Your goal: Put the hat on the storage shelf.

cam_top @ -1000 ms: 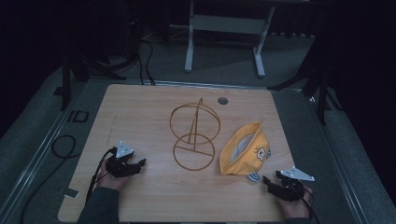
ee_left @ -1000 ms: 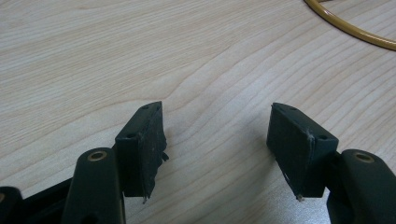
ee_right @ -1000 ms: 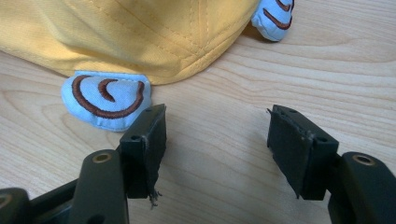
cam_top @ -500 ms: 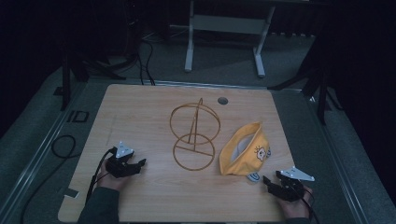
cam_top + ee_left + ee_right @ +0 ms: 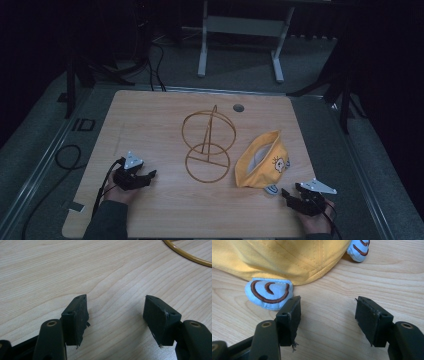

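Yellow cap (image 5: 261, 161) lies on its side toward the right edge of the worktop (image 5: 150, 115), nearer the front than the back, opening facing the wire stand (image 5: 206, 147) at centre. Two pale blue ear flaps (image 5: 269, 293) with brown stitching stick out along its lower edge. Right gripper (image 5: 295, 196) near front right corner, jaws spread, nothing between them, one jaw tip just beside a flap. Left gripper (image 5: 141, 177) near front left, jaws spread over bare wood, well apart from the cap.
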A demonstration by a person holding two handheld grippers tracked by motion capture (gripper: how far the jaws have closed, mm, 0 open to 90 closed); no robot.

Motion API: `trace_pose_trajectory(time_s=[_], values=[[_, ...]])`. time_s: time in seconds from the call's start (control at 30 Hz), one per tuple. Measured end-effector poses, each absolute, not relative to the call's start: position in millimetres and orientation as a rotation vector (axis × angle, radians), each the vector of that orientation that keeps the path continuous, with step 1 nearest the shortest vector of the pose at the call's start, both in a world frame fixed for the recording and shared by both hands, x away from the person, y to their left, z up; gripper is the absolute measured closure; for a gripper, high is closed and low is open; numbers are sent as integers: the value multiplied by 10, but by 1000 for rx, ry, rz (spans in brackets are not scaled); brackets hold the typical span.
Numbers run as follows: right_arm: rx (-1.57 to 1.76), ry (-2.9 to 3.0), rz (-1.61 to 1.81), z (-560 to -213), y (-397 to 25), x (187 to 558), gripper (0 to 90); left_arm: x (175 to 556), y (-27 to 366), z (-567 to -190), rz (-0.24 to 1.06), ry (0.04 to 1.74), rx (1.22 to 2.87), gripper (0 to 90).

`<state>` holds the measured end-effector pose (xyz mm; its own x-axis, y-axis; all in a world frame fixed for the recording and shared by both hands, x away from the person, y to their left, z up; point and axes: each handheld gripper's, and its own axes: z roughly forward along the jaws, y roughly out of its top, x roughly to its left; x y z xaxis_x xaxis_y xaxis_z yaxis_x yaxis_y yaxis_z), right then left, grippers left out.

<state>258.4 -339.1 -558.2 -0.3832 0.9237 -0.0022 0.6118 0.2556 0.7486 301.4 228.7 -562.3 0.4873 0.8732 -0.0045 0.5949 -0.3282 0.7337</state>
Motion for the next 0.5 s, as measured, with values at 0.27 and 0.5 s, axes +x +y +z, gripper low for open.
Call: trace_pose_trajectory(time_s=[0.27,0.5], values=[[1390,2113,926,-5564,-3391,2594,386,3015,2289,-5623,520,1205,2050,366],[1376,2180,928,-5484,-3391,2608,441,3015,2288,-5623,521,1206,2049,366]])
